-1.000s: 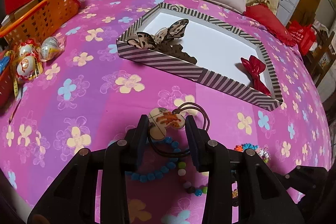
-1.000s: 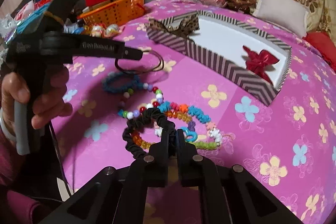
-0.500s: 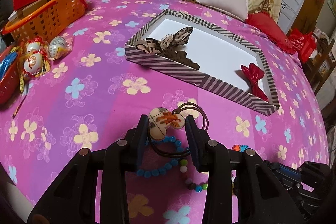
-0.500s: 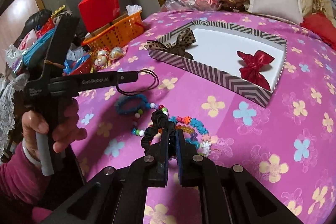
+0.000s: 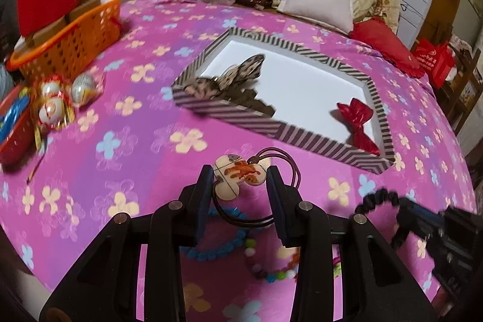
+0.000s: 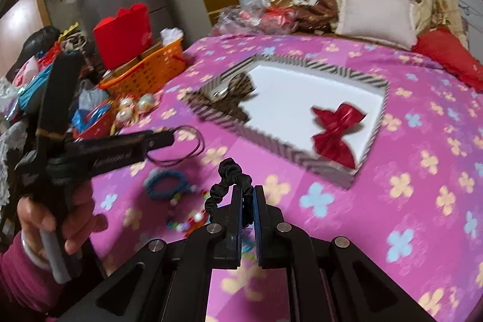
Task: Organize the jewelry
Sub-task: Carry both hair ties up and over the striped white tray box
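The left claw [image 5: 240,180] is clamped on a cream hair-tie charm [image 5: 238,175] with an orange figure printed on it, its dark elastic loop [image 5: 289,171] hanging out to the side above the pink flowered bedspread [image 5: 120,141]. The right claw [image 6: 248,195] is pressed together on a black scrunchie [image 6: 231,171], held clear of the bed. Below them lie a blue bead bracelet [image 6: 164,183] and a heap of mixed coloured beads [image 6: 187,221]. Further out sits the striped tray [image 5: 302,141], holding a leopard-print bow [image 5: 235,74] in one corner and a red bow [image 5: 357,119] in another. A hand [image 6: 57,219] grips the left tool (white lettering runs along its arm, too blurred to read). An orange basket [image 5: 72,44] stands at the bed's edge.
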Available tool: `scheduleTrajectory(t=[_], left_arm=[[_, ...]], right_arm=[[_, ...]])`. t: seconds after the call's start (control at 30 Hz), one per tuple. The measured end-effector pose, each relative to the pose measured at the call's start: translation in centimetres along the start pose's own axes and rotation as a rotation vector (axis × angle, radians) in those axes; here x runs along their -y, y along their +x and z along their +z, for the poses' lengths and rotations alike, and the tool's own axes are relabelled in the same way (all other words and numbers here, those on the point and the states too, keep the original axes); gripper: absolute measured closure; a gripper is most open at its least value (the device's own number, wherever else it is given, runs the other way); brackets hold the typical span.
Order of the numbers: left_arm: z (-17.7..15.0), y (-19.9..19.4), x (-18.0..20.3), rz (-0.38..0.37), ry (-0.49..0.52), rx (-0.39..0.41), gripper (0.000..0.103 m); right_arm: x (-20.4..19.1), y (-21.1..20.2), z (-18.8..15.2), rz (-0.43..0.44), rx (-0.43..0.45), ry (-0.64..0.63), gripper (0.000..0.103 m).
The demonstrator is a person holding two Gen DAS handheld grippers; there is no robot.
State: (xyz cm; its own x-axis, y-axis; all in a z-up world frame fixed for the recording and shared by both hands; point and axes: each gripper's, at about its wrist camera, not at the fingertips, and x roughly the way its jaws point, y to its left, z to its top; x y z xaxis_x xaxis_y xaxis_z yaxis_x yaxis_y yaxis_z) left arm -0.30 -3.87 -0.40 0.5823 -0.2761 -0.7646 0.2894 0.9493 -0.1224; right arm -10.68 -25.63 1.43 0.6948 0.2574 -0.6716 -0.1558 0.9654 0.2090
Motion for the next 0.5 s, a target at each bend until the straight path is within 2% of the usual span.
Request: scheduleTrajectory(t=[0.23, 0.5], left_arm=[[1.4, 0.5, 1.6, 0.020, 0.037, 0.011, 0.068], [3.4, 0.5, 2.9, 0.042, 0.074, 0.050, 0.068]], right_arm=[[2.1, -0.3, 2.7, -0.048, 0.035, 0.021, 0.097], [3.1, 0.0, 3.3, -0.059, 0.043, 0.047, 0.097]])
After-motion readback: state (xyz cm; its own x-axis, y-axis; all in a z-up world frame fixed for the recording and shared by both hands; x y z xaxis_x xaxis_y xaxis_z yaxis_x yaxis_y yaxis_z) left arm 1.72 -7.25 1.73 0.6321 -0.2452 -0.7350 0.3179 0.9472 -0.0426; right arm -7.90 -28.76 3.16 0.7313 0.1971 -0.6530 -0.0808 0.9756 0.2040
